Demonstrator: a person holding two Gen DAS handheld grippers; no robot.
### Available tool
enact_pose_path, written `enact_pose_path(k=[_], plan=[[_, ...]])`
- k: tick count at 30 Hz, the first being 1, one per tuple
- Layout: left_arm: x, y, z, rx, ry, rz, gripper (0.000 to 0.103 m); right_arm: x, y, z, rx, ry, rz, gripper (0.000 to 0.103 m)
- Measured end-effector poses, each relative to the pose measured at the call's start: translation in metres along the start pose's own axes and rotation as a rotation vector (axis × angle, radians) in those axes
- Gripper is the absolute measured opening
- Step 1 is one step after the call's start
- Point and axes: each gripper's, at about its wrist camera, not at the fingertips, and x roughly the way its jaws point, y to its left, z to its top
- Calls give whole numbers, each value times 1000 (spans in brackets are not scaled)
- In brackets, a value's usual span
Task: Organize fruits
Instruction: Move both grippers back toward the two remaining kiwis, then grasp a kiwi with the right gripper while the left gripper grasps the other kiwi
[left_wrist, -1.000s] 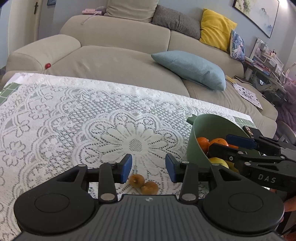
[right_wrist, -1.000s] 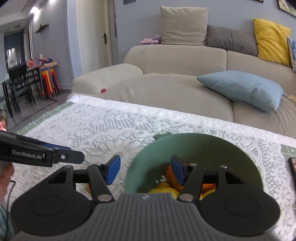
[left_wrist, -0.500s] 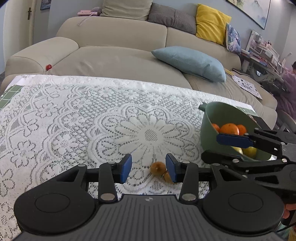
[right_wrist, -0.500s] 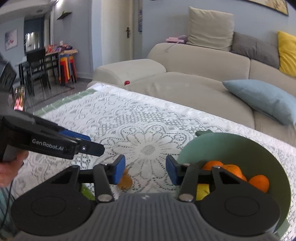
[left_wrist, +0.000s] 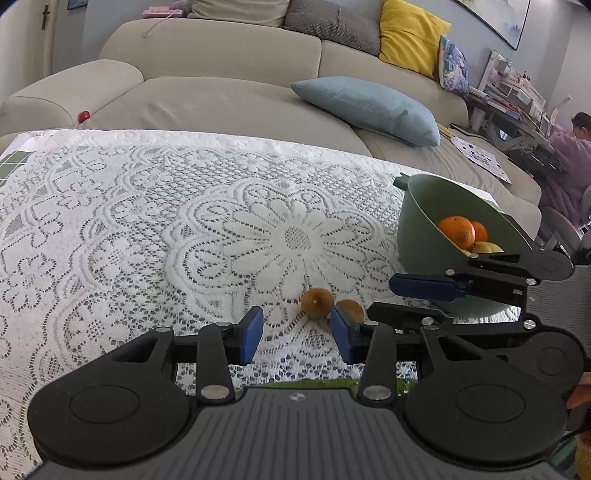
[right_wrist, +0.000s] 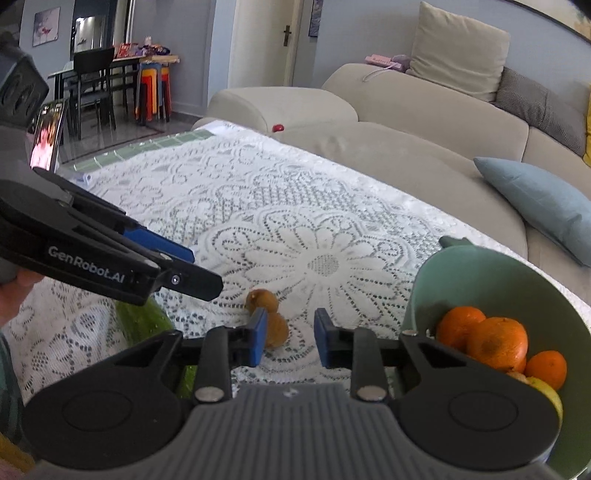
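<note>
Two brown kiwis (left_wrist: 316, 302) lie side by side on the lace tablecloth (left_wrist: 184, 221), just ahead of my left gripper (left_wrist: 296, 334), which is open and empty. In the right wrist view the kiwis (right_wrist: 263, 300) sit just ahead and left of my right gripper (right_wrist: 289, 341), also open and empty; the nearer kiwi (right_wrist: 277, 330) is against its left fingertip. A green bowl (right_wrist: 476, 273) at the right holds oranges (right_wrist: 496, 341) and a yellow fruit. The bowl (left_wrist: 424, 221) also shows in the left wrist view, with my right gripper in front of it.
A green object (right_wrist: 142, 321) lies at the table's near edge under the left gripper. A beige sofa (left_wrist: 221, 92) with a blue cushion (left_wrist: 365, 107) runs behind the table. A small red ball (left_wrist: 84, 116) rests on the sofa.
Both grippers pulled back and swung left, away from the bowl. The right gripper left the bowl and now faces the kiwis. Both stay open.
</note>
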Motion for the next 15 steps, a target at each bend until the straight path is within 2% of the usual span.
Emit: enact_pose_path(k=[7, 15], plan=[[6, -1, -2, 4, -3, -23, 48, 9, 3, -3, -4, 19, 24, 24], [11, -4, -2, 18, 6, -9, 47, 24, 4, 2, 47, 35, 71, 26]])
